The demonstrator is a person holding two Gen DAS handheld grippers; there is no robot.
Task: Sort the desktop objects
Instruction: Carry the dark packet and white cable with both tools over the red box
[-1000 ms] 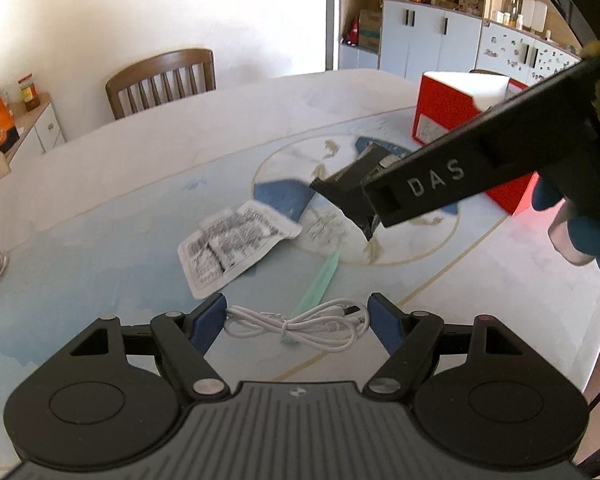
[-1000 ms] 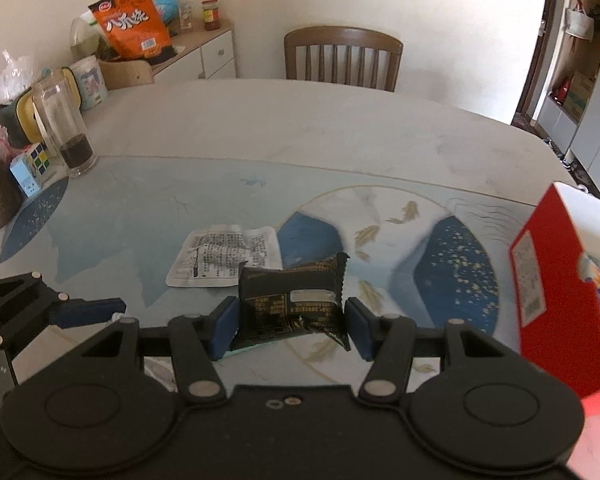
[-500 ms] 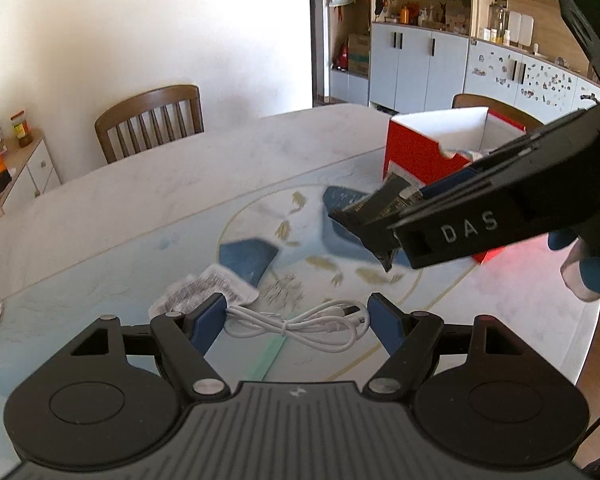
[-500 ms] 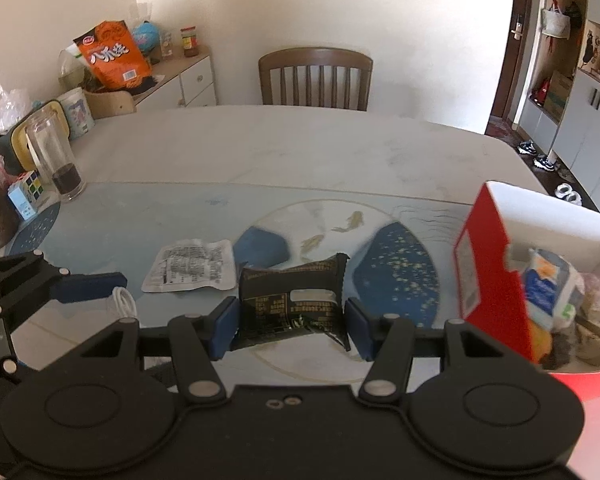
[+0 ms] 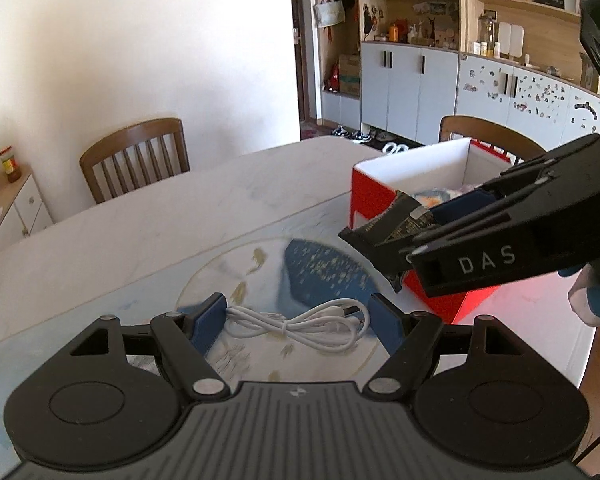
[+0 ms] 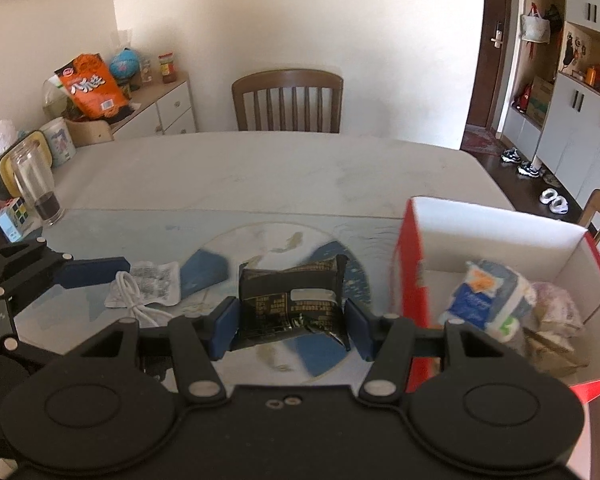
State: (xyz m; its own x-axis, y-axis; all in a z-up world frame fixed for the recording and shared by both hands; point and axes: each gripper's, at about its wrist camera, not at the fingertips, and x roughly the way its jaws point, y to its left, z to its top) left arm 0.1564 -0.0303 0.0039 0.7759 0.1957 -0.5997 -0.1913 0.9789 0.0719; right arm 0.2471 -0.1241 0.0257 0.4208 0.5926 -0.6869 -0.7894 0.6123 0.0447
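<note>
Your right gripper (image 6: 287, 322) has its blue pads clamped on the two ends of a dark snack packet (image 6: 292, 302), held at centre frame in the right wrist view, clear of the table (image 6: 260, 168). The open red box (image 6: 410, 276) sits just to the packet's right, wrapped items inside. Your left gripper (image 5: 296, 325) has its fingers spread wide, a coiled white cable (image 5: 296, 326) pinched between them, low in the left wrist frame.

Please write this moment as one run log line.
left gripper: holds white cable | right gripper: holds black packet | red box: beside
</note>
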